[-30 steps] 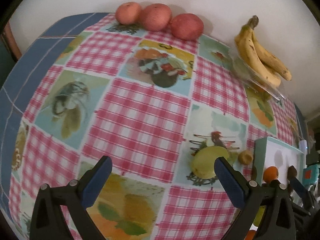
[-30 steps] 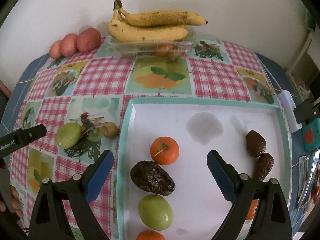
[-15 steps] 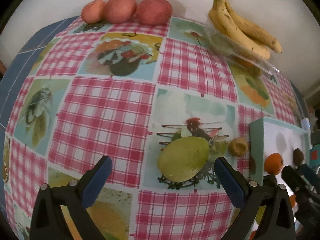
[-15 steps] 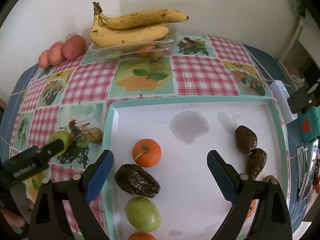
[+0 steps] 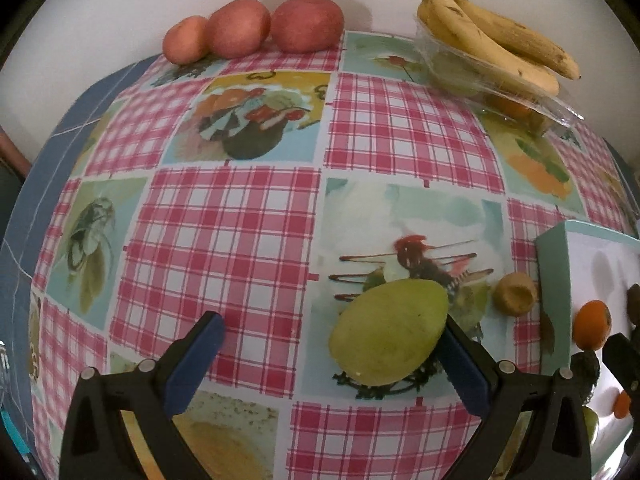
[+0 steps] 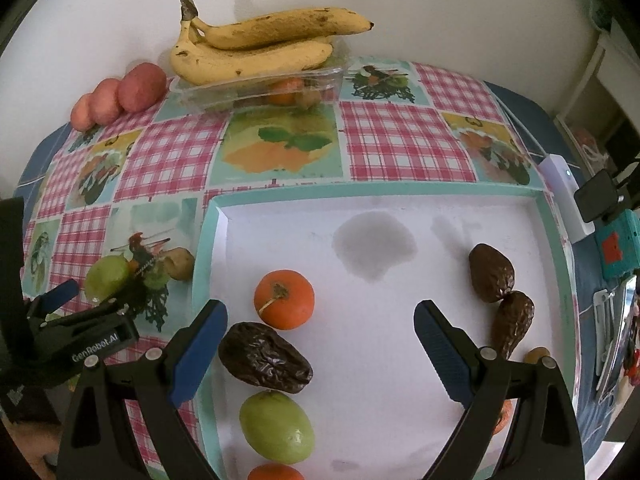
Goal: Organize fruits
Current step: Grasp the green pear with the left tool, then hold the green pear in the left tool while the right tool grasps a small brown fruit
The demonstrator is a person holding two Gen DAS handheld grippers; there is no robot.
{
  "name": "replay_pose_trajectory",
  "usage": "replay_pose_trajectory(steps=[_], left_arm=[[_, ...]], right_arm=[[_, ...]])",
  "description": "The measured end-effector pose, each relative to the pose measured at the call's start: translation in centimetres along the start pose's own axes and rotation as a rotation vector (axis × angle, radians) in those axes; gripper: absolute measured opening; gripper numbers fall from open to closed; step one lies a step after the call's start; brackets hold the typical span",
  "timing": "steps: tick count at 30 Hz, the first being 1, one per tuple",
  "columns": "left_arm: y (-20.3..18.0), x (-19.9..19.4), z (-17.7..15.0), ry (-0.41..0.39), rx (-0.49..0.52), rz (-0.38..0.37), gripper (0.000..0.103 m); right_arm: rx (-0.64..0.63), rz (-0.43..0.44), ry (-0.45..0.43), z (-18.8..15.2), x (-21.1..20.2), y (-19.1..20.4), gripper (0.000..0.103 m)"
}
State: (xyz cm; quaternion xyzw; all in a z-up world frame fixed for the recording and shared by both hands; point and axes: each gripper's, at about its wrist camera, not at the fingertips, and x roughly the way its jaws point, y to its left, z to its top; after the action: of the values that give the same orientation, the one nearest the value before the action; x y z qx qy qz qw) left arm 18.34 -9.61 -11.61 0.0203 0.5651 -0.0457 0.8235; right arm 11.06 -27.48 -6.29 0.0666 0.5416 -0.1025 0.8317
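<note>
A green fruit [image 5: 390, 330] lies on the checked tablecloth, left of the white tray [image 5: 554, 280]. My left gripper [image 5: 332, 354] is open; the fruit sits just inside its right finger. A small brown fruit [image 5: 514, 294] lies between green fruit and tray. In the right wrist view the tray [image 6: 208, 248] holds an orange [image 6: 284, 299], a dark wrinkled fruit [image 6: 264, 358], a green fruit [image 6: 277, 426] and two dark fruits [image 6: 491, 273] at right. My right gripper [image 6: 320, 352] is open and empty above the tray. The left gripper [image 6: 60, 300] shows at the green fruit [image 6: 106, 278].
Bananas [image 6: 256, 46] lie on a clear plastic box [image 6: 260, 88] at the back by the wall. Three red fruits [image 5: 256, 32] sit at the back left. A white device [image 6: 566, 196] and other items lie on the table's right edge.
My left gripper has moved forward and right, so the green fruit is now between its fingers near the right one. The right gripper has shifted slightly over the tray.
</note>
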Motion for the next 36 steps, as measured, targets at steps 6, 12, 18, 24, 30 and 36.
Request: replay_pose_trajectory(steps=[6,12,18,24,30,36], left_arm=[[0.4,-0.8,0.8,-0.016,0.001,-0.012,0.080],[0.2,-1.5,1.1,-0.030,0.016,-0.029,0.044],[0.3,-1.6,0.9,-0.029,0.004,-0.045,0.044],[1.8,-1.0,1.0,-0.017,-0.051,-0.035,0.044],[4.4,-1.3,1.4,0.000,-0.139,-0.039,0.044],[8.0,-1.3,1.6,0.009,-0.229,-0.057,0.044]], right_arm=[[0.002,-0.010,0.002,0.0,0.1,0.0,0.095],[-0.009,-0.016,0.012,-0.1,0.3,0.2,0.095],[-0.007,-0.017,0.013,0.0,0.3,0.0,0.095],[0.002,-0.028,0.019,-0.1,0.3,-0.1,0.095],[0.002,-0.040,0.021,-0.1,0.4,0.1,0.095],[-0.010,-0.034,0.013,0.0,0.4,0.4,0.095]])
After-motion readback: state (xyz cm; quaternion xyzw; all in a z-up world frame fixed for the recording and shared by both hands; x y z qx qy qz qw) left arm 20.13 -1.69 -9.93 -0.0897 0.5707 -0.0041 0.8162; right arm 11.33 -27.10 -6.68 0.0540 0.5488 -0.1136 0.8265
